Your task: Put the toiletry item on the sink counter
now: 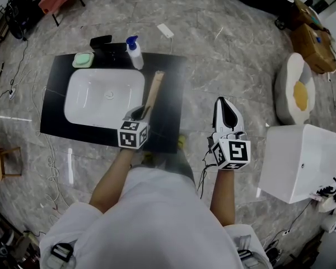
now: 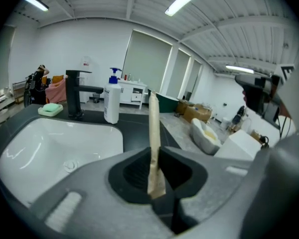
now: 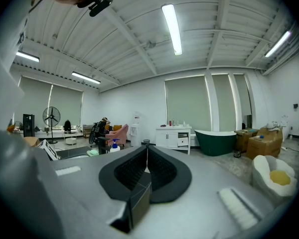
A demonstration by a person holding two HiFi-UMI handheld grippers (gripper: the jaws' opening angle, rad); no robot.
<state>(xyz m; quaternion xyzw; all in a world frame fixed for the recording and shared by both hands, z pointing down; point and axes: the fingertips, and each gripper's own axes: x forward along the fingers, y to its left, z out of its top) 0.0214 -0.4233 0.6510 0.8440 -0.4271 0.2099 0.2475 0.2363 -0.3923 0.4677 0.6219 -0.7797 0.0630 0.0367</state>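
Left gripper is pinched on the tan toiletry item over the counter, beside the basin. A pump bottle is set behind. Right gripper is pressed together, empty.

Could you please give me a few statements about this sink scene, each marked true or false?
1. The left gripper is shut on the tan toiletry item. True.
2. The right gripper holds the pump bottle. False: its jaws are together on nothing, and the bottle stands on the counter.
3. The green soap lies left of the faucet. True.
4. The toiletry item lies inside the white basin. False: it is held over the counter, right of the basin.
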